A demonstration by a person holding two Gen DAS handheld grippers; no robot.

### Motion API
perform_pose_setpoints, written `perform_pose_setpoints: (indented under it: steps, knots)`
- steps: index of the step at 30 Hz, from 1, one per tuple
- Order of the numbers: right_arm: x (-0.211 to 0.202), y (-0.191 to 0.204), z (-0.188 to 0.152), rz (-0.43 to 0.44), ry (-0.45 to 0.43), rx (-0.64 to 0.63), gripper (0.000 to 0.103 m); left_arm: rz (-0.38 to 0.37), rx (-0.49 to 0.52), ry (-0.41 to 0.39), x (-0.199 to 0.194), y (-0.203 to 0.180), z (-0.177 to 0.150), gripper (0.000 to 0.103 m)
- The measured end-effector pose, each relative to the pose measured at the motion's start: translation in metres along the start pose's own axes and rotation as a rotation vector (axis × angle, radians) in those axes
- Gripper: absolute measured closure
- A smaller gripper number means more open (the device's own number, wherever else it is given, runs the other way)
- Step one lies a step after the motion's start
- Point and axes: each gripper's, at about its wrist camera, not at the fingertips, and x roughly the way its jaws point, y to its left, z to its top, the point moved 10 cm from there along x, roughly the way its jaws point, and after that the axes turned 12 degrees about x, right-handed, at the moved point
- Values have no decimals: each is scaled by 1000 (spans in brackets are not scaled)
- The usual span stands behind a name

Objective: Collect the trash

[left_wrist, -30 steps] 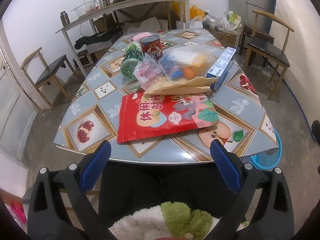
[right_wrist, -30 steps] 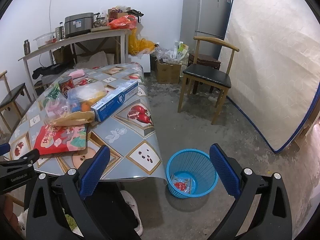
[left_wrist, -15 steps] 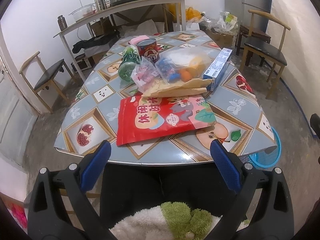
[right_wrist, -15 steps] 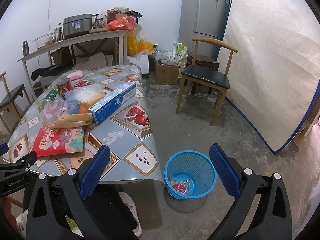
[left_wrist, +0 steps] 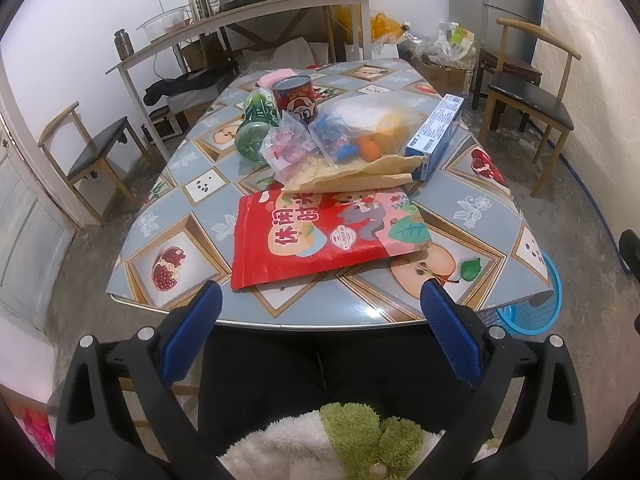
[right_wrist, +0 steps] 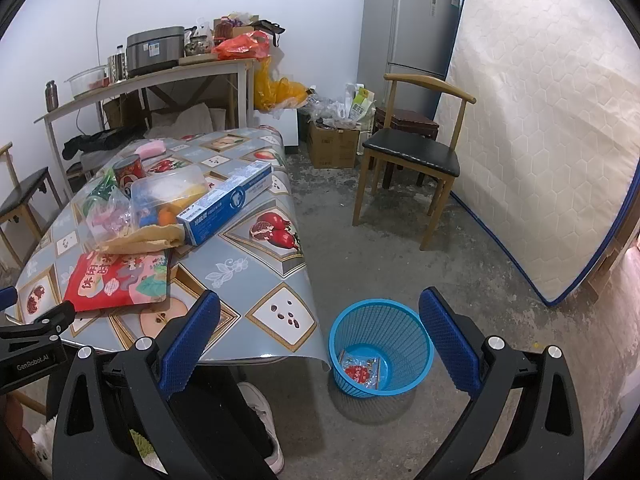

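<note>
L gripper (left_wrist: 320, 312) spread wide, nothing btwn its blue pads, held just short of the near table edge above the person's dark trousers and a fluffy white/green garment (left_wrist: 320, 440). R gripper (right_wrist: 320, 320) likewise released and empty, hanging over the floor w/ the blue mesh wastebasket (right_wrist: 380, 344) seen btwn its fingers; basket stands on the concrete beside the table corner, a red-printed wrapper (right_wrist: 360, 370) lying in its bottom. On the table (left_wrist: 192, 188), w/ fruit-pattern oilcloth: nearest the edge a flat red snack bag (left_wrist: 320, 232), its far end tucked under a brown paper bag (left_wrist: 360, 174). On/behind that, a clear bag of pink sweets (left_wrist: 288, 148) and a clear plastic box (left_wrist: 364, 124) w/ blue and orange items. Blue-white toothpaste box (left_wrist: 436, 136) lies on the R side, touching the paper bag. Farther: green bottle (left_wrist: 256, 128) on its side, red can (left_wrist: 296, 98) upright, pink item behind. Beyond, wooden chair (right_wrist: 412, 152), fridge (right_wrist: 408, 28), mattress (right_wrist: 540, 120) leaning on the wall.
</note>
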Motion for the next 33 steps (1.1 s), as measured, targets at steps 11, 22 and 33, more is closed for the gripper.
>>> perform_pose_setpoints:
  steps: [11, 22, 33]
  knots:
    - [1, 0, -1, 0, 4, 1, 6, -2, -4, 4, 1, -3, -3, 7]
    - [-2, 3, -5, 2, 2, -1, 6, -3, -6, 7, 2, -2, -5, 7]
    - [-1, 3, -5, 2, 1, -1, 6, -3, -6, 9, 3, -1, -5, 7]
